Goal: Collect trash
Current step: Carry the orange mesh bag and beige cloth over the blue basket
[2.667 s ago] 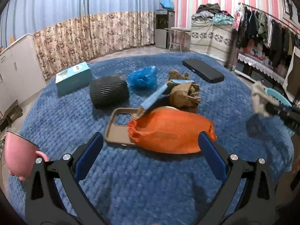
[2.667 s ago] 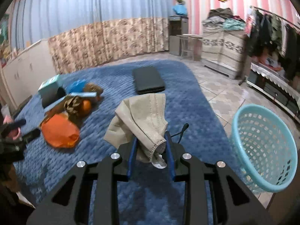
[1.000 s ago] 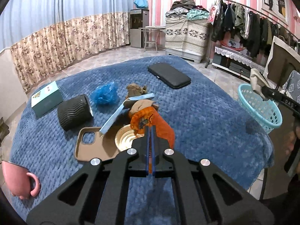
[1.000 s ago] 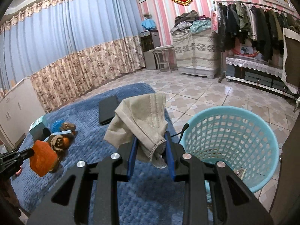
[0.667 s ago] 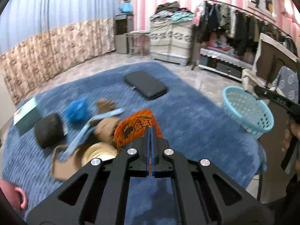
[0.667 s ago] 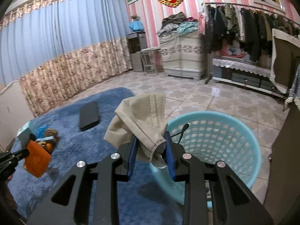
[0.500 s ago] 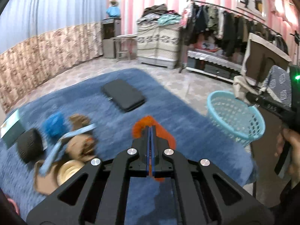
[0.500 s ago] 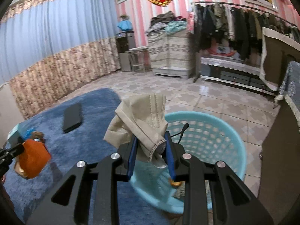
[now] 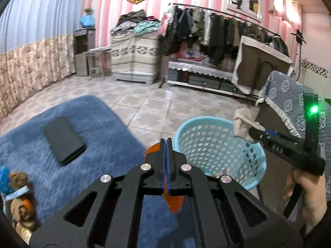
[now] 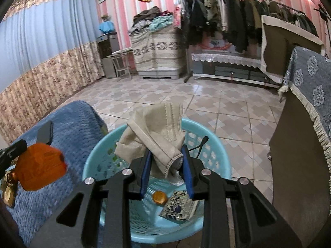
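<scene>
Two tongs, one basket.

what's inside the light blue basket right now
In the right wrist view, the light blue basket holds a small orange round piece, a patterned packet and green scraps. The right gripper and its beige cloth hide the rest.

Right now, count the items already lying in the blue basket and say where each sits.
2 visible in the blue basket: an orange round piece on the bottom near the middle, and a patterned packet beside it toward the right. The right gripper and its beige cloth may hide others.
</scene>
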`<state>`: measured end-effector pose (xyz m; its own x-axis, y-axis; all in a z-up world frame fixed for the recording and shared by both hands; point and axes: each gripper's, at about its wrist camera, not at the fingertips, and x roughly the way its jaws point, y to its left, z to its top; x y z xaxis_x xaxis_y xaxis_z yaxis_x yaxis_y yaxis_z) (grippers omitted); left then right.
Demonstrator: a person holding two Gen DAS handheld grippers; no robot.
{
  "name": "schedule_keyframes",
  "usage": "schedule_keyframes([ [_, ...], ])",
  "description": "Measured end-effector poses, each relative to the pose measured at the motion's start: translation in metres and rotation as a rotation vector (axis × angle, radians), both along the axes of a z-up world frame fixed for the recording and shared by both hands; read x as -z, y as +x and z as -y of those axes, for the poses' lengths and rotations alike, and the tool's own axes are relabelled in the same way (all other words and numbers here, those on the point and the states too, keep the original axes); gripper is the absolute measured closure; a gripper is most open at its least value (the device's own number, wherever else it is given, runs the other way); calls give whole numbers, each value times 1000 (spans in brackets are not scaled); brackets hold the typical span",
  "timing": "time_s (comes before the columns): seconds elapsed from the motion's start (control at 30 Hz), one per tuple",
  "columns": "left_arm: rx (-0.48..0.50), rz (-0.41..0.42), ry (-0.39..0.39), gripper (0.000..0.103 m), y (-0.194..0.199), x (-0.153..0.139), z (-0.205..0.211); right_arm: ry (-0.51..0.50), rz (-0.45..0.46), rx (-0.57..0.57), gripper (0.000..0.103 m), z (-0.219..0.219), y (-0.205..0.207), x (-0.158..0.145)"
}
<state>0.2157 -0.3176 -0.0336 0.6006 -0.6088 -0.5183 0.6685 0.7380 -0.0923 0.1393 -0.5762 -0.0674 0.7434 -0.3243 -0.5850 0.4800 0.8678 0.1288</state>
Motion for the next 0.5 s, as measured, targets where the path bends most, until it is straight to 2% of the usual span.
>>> schedule_keyframes([
  [0.33, 104, 28, -30, 103, 0, -6, 59, 27, 0, 77, 74, 26, -14, 8],
  [0.5, 148, 30, -17, 103, -9, 3, 83, 34, 1, 85, 74, 29, -16, 9],
])
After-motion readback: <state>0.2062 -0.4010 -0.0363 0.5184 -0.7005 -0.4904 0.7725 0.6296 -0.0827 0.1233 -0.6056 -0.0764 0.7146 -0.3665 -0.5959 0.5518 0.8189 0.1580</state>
